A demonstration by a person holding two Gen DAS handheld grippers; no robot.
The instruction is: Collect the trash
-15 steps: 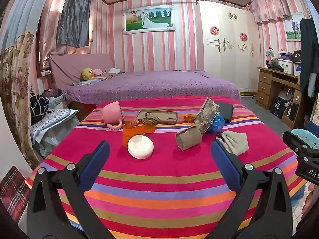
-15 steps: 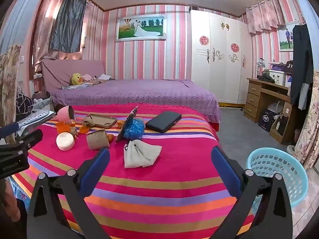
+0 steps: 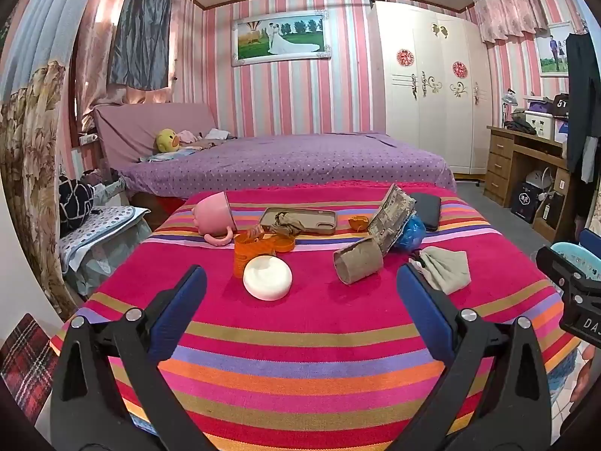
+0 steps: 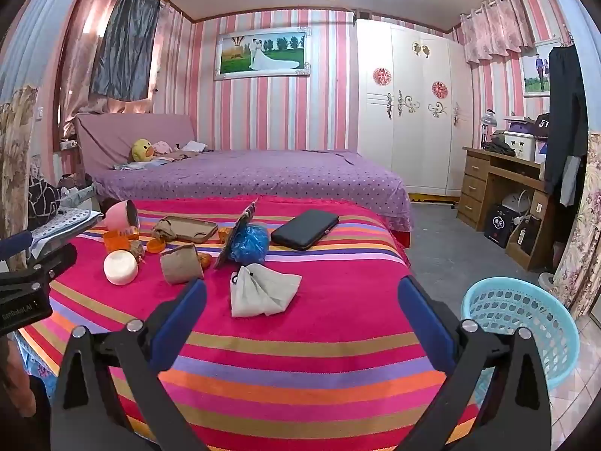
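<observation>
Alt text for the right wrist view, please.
Open blue-padded right tongs hover empty over a striped pink tablecloth, aimed at a crumpled white cloth pouch. A light blue plastic laundry basket stands on the floor to the right.

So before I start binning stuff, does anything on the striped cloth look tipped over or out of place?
Yes. The pink cup lies on its side at the far left, its handle toward the camera. The cardboard tube lies toppled on its side too. A patterned flat packet stands tilted against the blue bag. No spill is visible.
</observation>
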